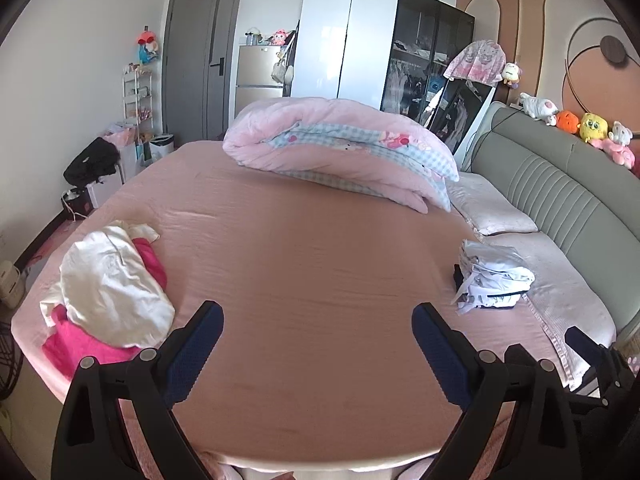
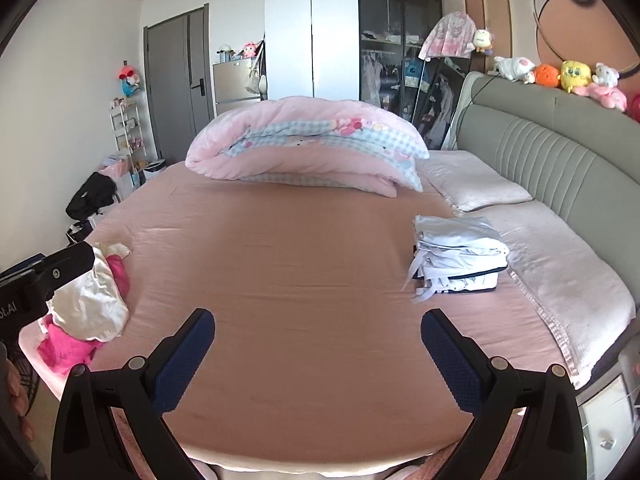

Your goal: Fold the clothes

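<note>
A loose pile of clothes, a white garment crumpled over a bright pink one, lies at the left edge of the bed, at about nine o'clock from the middle of the sheet in the left wrist view; in the right wrist view the same pile sits at about eight o'clock, partly behind the body of the other tool. Across the bed, at about three o'clock, a stack of folded clothes in white and pale blue rests beside the pillows, with loose strips trailing off its near corner; the right wrist view shows it squared up, dark trim at its base. The wide middle of the pink sheet between pile and stack is bare. The left gripper hangs over the near edge of the bed with its jaws spread wide and nothing between them, well apart from the pile. The right gripper is likewise released and empty, jaws splayed above the sheet. At twelve o'clock a folded pink quilt with a checked blue side lies across the far end. A grey padded headboard curves along the right, soft toys lined up on top, and a wardrobe stands behind.
</note>
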Motion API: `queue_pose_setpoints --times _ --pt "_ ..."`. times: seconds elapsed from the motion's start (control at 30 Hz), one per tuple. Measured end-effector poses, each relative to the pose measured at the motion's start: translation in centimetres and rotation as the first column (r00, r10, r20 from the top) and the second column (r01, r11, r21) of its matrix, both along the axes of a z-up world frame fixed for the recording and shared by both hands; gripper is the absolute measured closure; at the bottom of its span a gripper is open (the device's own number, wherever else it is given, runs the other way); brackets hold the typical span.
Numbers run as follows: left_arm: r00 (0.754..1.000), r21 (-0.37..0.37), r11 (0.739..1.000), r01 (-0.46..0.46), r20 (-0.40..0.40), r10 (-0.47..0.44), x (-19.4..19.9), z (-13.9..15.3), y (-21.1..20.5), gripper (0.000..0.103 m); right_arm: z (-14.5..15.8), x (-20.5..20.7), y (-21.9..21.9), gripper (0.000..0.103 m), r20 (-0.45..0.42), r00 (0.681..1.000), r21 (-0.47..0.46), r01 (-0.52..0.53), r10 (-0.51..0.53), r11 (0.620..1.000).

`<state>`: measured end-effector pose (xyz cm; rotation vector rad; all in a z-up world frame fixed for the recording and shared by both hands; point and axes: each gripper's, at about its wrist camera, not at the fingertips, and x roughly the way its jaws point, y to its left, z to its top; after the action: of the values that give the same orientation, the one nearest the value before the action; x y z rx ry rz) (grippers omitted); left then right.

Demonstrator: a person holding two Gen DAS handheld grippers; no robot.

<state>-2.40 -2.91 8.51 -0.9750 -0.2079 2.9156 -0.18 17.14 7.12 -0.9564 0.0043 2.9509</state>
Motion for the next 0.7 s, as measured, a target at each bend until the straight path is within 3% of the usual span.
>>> queue_pose_setpoints --times 0.27,0.47,0.7 --pt "0.998 -0.029 0.999 -0.032 0.056 0.034 4.4 -2.9 0.8 0.007 -1.5 4.5 -0.2 0.000 0.043 0.998 -0.012 -0.034 0.035 0.999" --pt "0.994 -0.049 0.999 -0.020 0.104 0.025 5.9 -5.1 0.9 0.007 -1.4 4.9 1.0 0.000 0.038 0.999 -0.021 -0.002 0.003 1.000" --pt "0.993 -0.036 0.999 -0.020 0.112 0.024 5.7 -5.3 0.5 0.007 -1.7 4.4 1.2 0.000 0.059 0.998 -0.019 0.010 -0.009 1.000"
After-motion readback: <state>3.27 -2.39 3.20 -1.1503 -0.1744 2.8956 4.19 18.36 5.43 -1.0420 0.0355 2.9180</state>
